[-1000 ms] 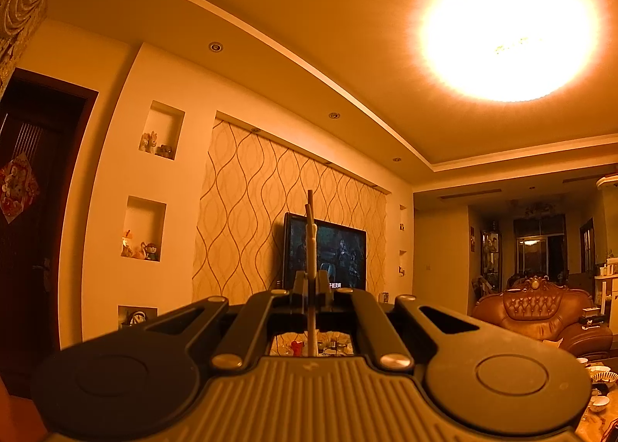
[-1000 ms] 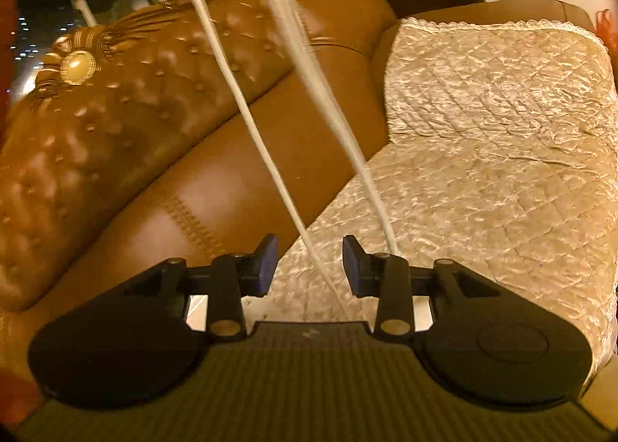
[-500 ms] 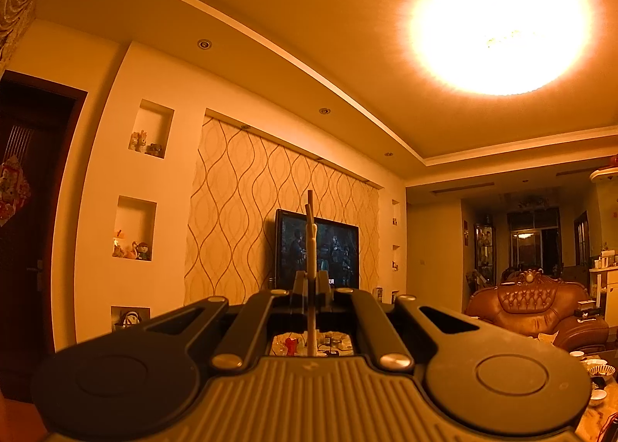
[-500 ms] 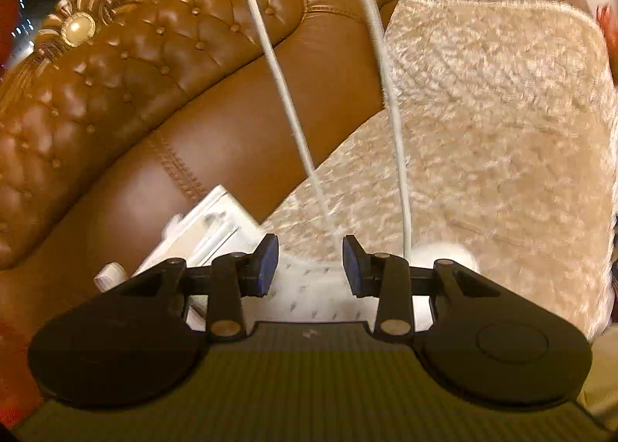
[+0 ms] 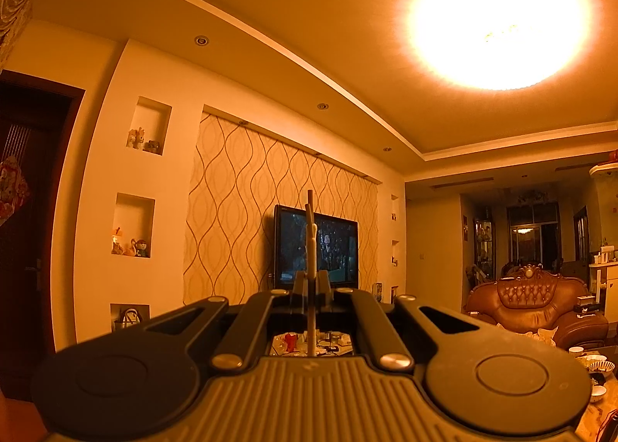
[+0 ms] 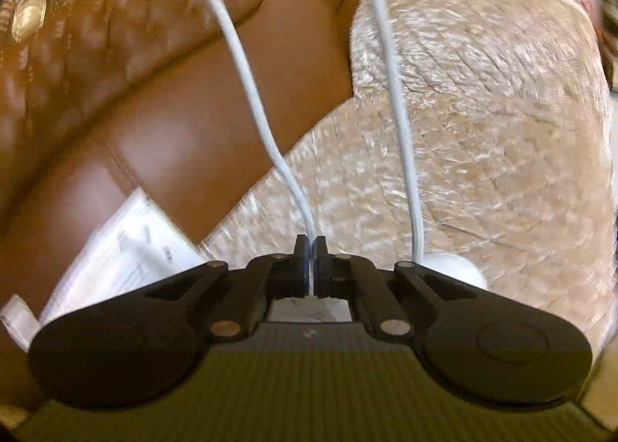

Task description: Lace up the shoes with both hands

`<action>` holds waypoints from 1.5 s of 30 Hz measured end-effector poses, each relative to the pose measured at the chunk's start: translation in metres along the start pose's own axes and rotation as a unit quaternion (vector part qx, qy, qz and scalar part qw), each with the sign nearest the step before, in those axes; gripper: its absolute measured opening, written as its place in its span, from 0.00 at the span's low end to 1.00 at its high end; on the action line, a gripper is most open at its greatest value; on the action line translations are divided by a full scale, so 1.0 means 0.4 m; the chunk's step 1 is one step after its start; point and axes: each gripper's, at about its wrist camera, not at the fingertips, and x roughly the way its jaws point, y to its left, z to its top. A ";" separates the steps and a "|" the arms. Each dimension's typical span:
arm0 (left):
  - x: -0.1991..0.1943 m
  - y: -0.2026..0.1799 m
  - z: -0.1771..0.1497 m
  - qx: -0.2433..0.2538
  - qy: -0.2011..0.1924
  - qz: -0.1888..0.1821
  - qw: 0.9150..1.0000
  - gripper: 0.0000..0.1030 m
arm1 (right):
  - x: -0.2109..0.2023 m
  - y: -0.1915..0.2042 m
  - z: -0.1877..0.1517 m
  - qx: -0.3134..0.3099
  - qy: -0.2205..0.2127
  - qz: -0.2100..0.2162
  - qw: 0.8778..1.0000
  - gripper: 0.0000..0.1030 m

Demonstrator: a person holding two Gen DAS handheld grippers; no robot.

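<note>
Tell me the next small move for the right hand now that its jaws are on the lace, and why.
Probably draw the right gripper gently back along its own line to take up slack. Its jaws are shut on the left lace strand, which curves loosely; the other strand runs free beside it. The left gripper already pinches a lace end upright.

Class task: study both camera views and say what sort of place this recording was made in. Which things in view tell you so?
Most likely a home living room: a television on a wallpapered feature wall, a tufted brown leather armchair, and a leather sofa with a quilted seat cover.
</note>
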 end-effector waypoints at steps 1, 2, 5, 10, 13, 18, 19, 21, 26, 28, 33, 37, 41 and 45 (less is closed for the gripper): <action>0.001 0.001 -0.003 -0.001 0.002 0.000 1.000 0.02 | -0.012 0.000 0.004 0.009 -0.011 0.004 1.000 0.03; 0.002 0.003 -0.004 -0.001 0.003 0.000 1.000 0.02 | -0.024 -0.001 0.008 0.018 -0.021 0.007 1.000 0.03; 0.000 0.008 -0.004 -0.004 0.001 0.001 1.000 0.02 | -0.015 -0.001 0.003 0.010 -0.017 -0.002 1.000 0.03; -0.006 0.009 0.008 -0.002 -0.002 0.003 1.000 0.02 | -0.011 -0.027 0.016 0.038 0.009 0.003 0.999 0.10; -0.010 0.007 0.012 -0.001 -0.004 0.002 1.000 0.02 | -0.057 -0.038 0.013 0.036 0.003 0.034 0.999 0.33; -0.009 0.009 0.017 -0.001 -0.006 0.001 1.000 0.02 | -0.191 -0.066 -0.035 0.029 -0.037 0.074 0.996 0.37; -0.007 0.009 0.017 -0.002 -0.006 0.000 1.000 0.02 | -0.218 -0.080 -0.047 0.038 -0.049 0.077 0.995 0.37; -0.004 0.008 0.017 -0.002 -0.006 -0.002 1.000 0.02 | -0.265 -0.110 -0.070 0.065 -0.074 0.072 0.993 0.37; 0.004 -0.003 0.019 -0.003 -0.005 -0.004 1.000 0.02 | -0.288 -0.162 -0.076 0.124 -0.106 0.055 0.985 0.37; 0.003 -0.011 0.020 0.001 -0.003 -0.004 1.000 0.02 | -0.280 -0.170 -0.072 0.129 -0.105 0.054 0.985 0.37; -0.002 -0.024 0.014 0.007 -0.002 -0.008 1.000 0.02 | -0.280 -0.172 -0.065 0.116 -0.105 0.053 0.986 0.37; 0.005 -0.028 -0.018 0.007 0.013 -0.011 1.000 0.02 | -0.323 -0.153 -0.019 0.092 -0.139 0.045 0.985 0.37; 0.012 -0.037 -0.089 0.000 0.040 -0.021 0.999 0.02 | -0.431 -0.137 0.091 0.059 -0.224 0.056 0.971 0.37; 0.020 -0.052 -0.193 -0.015 0.072 -0.040 0.996 0.02 | -0.576 -0.103 0.222 0.013 -0.338 0.077 0.938 0.37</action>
